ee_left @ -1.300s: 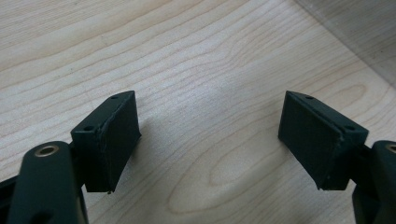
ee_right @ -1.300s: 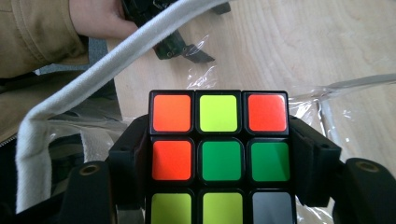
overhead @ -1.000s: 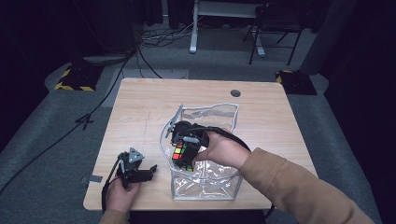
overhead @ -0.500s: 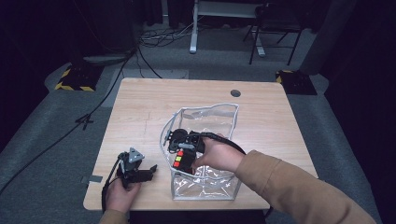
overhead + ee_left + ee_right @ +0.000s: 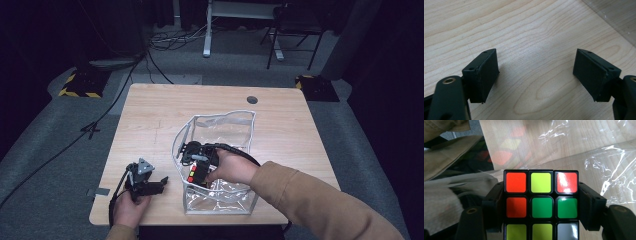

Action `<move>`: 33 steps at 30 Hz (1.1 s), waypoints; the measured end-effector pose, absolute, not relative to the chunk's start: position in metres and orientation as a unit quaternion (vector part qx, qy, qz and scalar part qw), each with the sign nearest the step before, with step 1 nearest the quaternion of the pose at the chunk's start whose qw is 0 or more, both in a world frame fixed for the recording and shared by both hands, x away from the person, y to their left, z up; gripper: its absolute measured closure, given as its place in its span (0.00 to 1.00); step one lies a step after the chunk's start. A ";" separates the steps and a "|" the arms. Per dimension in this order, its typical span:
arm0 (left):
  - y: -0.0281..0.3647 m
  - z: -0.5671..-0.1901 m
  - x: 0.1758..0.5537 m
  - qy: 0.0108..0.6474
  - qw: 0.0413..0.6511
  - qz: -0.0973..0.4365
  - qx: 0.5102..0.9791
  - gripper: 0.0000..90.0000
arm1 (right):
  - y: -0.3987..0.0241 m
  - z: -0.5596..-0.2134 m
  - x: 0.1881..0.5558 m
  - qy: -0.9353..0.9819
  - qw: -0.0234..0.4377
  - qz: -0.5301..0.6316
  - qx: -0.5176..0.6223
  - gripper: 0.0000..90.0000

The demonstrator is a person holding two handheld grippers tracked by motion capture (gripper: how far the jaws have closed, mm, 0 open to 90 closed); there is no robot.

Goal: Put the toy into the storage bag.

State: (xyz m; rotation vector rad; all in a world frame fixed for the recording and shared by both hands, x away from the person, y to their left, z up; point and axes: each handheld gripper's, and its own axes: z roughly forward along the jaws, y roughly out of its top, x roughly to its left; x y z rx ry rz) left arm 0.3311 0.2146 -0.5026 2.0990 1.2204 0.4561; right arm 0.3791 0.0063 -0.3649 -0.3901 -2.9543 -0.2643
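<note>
— Since a moment ago, our right gripper [image 5: 196,167] has sunk lower into the clear plastic bag [image 5: 220,150], carrying the puzzle cube [image 5: 541,205] down with it; our left gripper [image 5: 150,184] has kept its place.

— Do we have a firm hold on the cube?

— We do: in the right gripper view both jaws press flat against its sides, red, yellow, green and one white sticker facing us. It hangs inside the bag, near the front left corner, above the crinkled bottom.

— And the left?

— We rest it on the wooden table [image 5: 150,115] just left of the bag, jaws partly apart with nothing between them; we see bare wood grain beneath.

— What surrounds us?

— We sit at a pale table with a round cable hole [image 5: 252,99] near its far edge. Beyond lies grey carpet, black cables [image 5: 165,42], a yellow-and-black striped block [image 5: 80,82] at far left, another at far right, and a desk frame [image 5: 207,30] in the dark background.
</note>
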 end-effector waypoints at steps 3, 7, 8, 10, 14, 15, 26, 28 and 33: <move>0.215 -0.503 0.331 0.466 0.330 0.174 0.802 0.23 | 0.005 -0.369 0.380 -0.984 0.076 -0.087 -0.132 0.38; 0.215 -0.503 0.331 0.466 0.329 0.174 0.803 0.23 | 0.005 -0.373 0.379 -0.983 0.083 -0.092 -0.138 0.38; 0.215 -0.503 0.331 0.466 0.330 0.174 0.802 0.23 | 0.005 -0.373 0.379 -0.984 0.080 -0.085 -0.134 0.38; 0.215 -0.503 0.331 0.467 0.330 0.174 0.802 0.23 | 0.006 -0.375 0.377 -0.984 0.081 -0.085 -0.135 0.38; 0.215 -0.503 0.331 0.466 0.330 0.174 0.802 0.23 | 0.006 -0.378 0.378 -0.984 0.083 -0.083 -0.138 0.38; 0.215 -0.503 0.331 0.466 0.330 0.173 0.802 0.23 | 0.006 -0.379 0.378 -0.982 0.089 -0.085 -0.143 0.38; 0.214 -0.503 0.332 0.467 0.329 0.173 0.802 0.23 | 0.006 -0.387 0.378 -0.980 0.097 -0.076 -0.156 0.37; 0.214 -0.503 0.332 0.467 0.329 0.173 0.802 0.23 | 0.007 -0.387 0.378 -0.981 0.094 -0.066 -0.155 0.37; 0.214 -0.503 0.332 0.467 0.329 0.174 0.802 0.23 | 0.006 -0.389 0.379 -0.982 0.098 -0.066 -0.150 0.35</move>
